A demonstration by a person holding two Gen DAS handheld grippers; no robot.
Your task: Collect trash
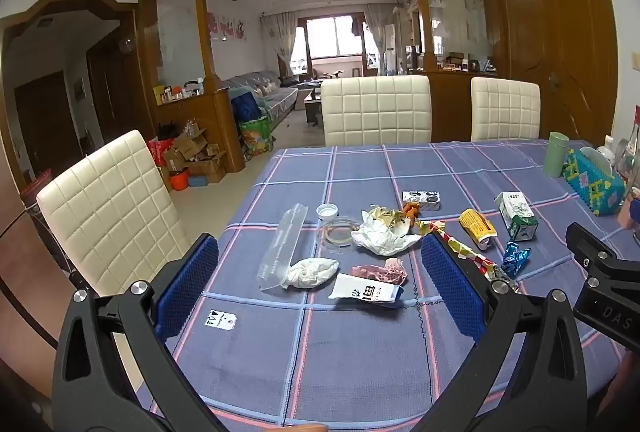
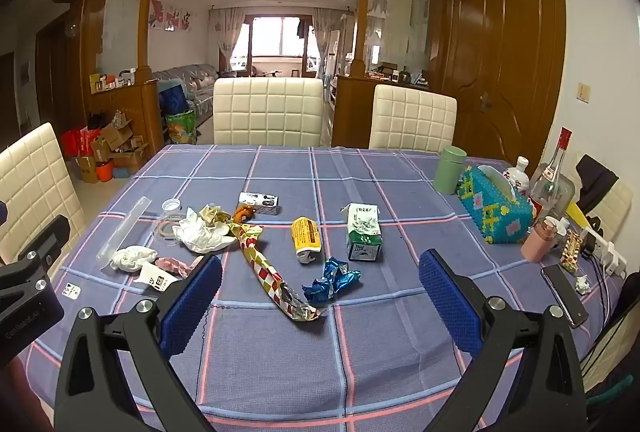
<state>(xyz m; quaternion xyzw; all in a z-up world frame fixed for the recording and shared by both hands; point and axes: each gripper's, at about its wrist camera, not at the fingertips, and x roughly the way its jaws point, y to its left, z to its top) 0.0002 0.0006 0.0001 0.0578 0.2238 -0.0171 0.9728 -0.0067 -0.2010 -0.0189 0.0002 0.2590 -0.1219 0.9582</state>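
Observation:
Trash lies scattered on the blue checked tablecloth [image 1: 360,352]: a clear plastic sleeve [image 1: 282,246], a white tissue wad [image 1: 310,272], a white printed packet [image 1: 366,290], pink paper [image 1: 384,269], crumpled white paper [image 1: 384,236], a long checked foil wrapper [image 2: 272,274], a blue foil wrapper [image 2: 332,282], a yellow packet [image 2: 306,240] and a green-white carton [image 2: 363,232]. My left gripper [image 1: 320,290] hovers open over the near side, the tissue wad and white packet showing between its blue pads. My right gripper [image 2: 320,306] is open above the foil wrappers, holding nothing.
Cream padded chairs [image 1: 376,109] stand at the far side and the left [image 1: 112,211]. At the right edge sit a green canister [image 2: 450,169], a beaded tissue box [image 2: 496,209], bottles [image 2: 554,171], a pink cup [image 2: 540,242] and a phone [image 2: 564,294]. A small tag [image 1: 221,320] lies near the front.

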